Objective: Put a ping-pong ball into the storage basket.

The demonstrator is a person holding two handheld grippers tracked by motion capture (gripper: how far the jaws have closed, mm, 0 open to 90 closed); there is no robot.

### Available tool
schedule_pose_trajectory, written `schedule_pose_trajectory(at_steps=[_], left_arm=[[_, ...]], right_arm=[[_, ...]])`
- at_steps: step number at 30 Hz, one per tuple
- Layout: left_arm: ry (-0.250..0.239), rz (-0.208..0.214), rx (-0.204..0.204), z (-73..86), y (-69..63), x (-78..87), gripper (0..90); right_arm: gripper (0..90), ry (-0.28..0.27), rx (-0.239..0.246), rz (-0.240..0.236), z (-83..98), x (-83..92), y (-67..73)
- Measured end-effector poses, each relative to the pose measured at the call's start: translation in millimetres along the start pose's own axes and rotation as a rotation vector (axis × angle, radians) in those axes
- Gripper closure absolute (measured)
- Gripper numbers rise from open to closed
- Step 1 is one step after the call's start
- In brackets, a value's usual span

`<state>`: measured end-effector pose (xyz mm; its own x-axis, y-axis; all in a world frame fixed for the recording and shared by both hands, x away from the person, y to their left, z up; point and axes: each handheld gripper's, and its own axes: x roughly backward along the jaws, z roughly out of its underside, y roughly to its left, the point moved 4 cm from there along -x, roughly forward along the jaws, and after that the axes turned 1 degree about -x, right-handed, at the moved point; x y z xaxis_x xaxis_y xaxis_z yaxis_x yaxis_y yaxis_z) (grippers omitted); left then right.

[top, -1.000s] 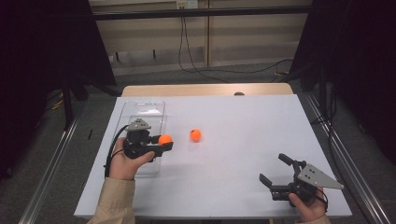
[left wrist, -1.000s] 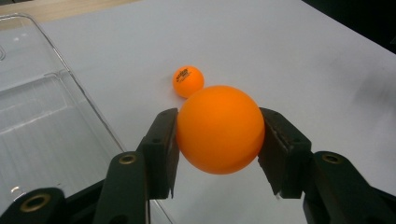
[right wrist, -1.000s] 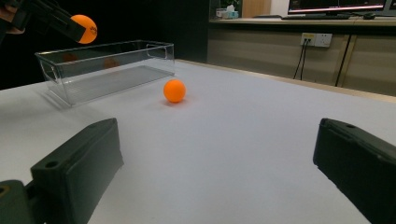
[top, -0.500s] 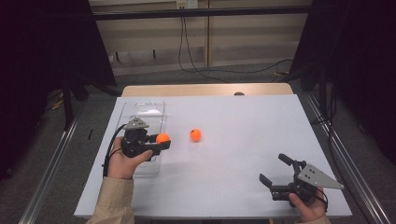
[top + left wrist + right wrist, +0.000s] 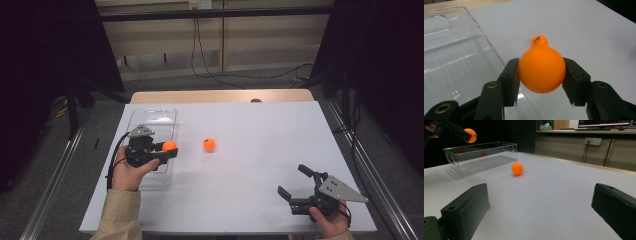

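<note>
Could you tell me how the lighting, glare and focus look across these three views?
High view: the white table is evenly lit, its surroundings dark; the clear tray is faint. Left gripper view: the held orange ball is sharp, and glare streaks the tray. Right gripper view: its own tongs are soft and blurred up close, while the resting ball casts a small shadow.

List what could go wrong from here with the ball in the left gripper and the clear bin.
1. The held orange ball is pinched only at its round sides by the left gripper, so it may slip out.
2. It sits over the rim of the clear bin, so a release here might drop it onto the table.
3. A drop outside could knock the second ball rolling.
</note>
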<state>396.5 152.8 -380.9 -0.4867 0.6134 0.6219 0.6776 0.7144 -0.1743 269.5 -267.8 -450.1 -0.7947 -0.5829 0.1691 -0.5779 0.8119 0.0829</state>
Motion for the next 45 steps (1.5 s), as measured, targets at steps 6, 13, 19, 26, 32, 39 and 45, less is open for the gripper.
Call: schedule_pose_trajectory(at_steps=[6, 13, 19, 26, 32, 39, 45], left_arm=[[0.003, -0.009, 0.005, 1.0, 3.0, -0.9, 50.9], [0.000, -0.026, 0.014, 1.8, 7.5, 0.0, 50.9], [-0.002, -0.039, 0.016, 2.2, 9.1, 0.5, 50.9], [-0.005, -0.051, 0.015, 2.0, 11.7, 2.3, 50.9], [-0.007, -0.056, 0.021, 1.8, 14.4, 4.1, 50.9], [-0.014, -0.070, 0.028, 1.3, 17.3, 7.0, 50.9], [-0.019, -0.078, 0.034, 1.3, 20.3, 8.3, 50.9]], right_arm=[[0.7, -0.001, 0.001, 0.000, -0.1, 0.1, -0.2], [0.7, -0.001, 0.000, -0.001, 0.0, 0.0, 0.0], [0.7, -0.001, -0.001, -0.001, 0.0, 0.0, 0.1], [0.8, -0.001, -0.001, 0.000, 0.0, 0.0, 0.0], [0.8, -0.001, 0.002, -0.002, -0.1, -0.2, 0.0], [0.8, -0.002, 0.000, -0.001, -0.3, 0.1, 0.0], [0.8, -0.002, 0.001, 0.001, -0.3, 0.2, -0.3]])
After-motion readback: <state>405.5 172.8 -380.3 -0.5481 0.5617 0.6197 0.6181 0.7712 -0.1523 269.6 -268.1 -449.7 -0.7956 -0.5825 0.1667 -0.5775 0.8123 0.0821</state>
